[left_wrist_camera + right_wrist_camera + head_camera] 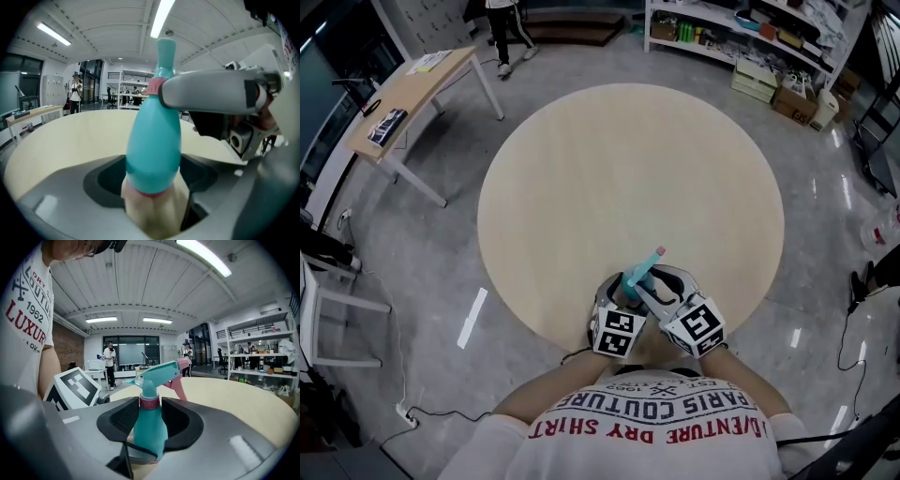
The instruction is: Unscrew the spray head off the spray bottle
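Observation:
A teal spray bottle (635, 280) with a pink collar and pink trigger is held over the near edge of the round table (628, 159). My left gripper (622, 292) is shut on the bottle's body (154, 140), whose pink base points at that camera. My right gripper (649, 294) comes in from the right, and one grey finger (211, 91) crosses the neck. In the right gripper view the bottle stands upright, with the black pads (121, 420) of the right gripper (150, 414) closed against the pink collar (150, 402) under the spray head (159, 373).
A wooden desk (412, 94) stands at the far left and stocked shelves (750, 37) with boxes (787, 101) at the far right. A person (502, 28) stands beyond the table. A white frame (328, 319) sits on the floor at the left.

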`<state>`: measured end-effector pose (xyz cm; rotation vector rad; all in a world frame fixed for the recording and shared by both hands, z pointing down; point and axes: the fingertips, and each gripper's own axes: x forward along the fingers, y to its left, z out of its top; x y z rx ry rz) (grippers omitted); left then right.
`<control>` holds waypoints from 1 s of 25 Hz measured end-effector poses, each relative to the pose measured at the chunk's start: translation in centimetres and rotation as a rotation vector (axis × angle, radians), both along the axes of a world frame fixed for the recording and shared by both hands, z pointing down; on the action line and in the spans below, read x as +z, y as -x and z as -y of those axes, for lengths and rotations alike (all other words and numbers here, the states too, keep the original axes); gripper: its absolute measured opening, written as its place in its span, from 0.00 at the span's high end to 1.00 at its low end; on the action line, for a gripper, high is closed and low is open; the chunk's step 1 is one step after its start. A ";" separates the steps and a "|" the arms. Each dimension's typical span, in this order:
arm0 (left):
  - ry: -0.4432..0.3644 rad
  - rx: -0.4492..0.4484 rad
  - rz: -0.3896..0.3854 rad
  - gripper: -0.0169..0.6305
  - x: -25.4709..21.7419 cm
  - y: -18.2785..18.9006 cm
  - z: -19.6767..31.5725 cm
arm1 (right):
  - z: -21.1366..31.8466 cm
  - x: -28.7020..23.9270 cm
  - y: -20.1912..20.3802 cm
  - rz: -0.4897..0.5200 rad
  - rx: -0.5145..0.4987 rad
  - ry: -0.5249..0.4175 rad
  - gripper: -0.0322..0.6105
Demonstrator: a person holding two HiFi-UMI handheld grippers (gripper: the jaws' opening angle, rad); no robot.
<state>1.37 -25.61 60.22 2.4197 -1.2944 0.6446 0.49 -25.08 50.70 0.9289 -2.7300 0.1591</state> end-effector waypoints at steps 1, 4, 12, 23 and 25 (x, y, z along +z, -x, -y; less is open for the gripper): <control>0.001 0.014 0.003 0.43 0.0 0.1 -0.1 | -0.1 0.0 0.1 -0.001 -0.014 0.004 0.71; 0.011 0.077 0.021 0.43 0.1 0.5 -0.4 | -0.6 0.1 0.4 -0.022 -0.093 0.016 0.73; 0.033 0.527 0.046 0.43 0.1 -0.1 -1.8 | -1.8 0.0 -0.2 -0.089 -0.417 0.063 0.78; 0.044 0.552 0.053 0.43 0.1 0.1 -1.4 | -1.8 -1.0 0.5 -0.004 -0.347 0.030 0.62; 0.044 0.411 0.046 0.43 0.0 0.2 -0.7 | -1.0 -1.5 0.5 0.017 -0.216 0.001 0.62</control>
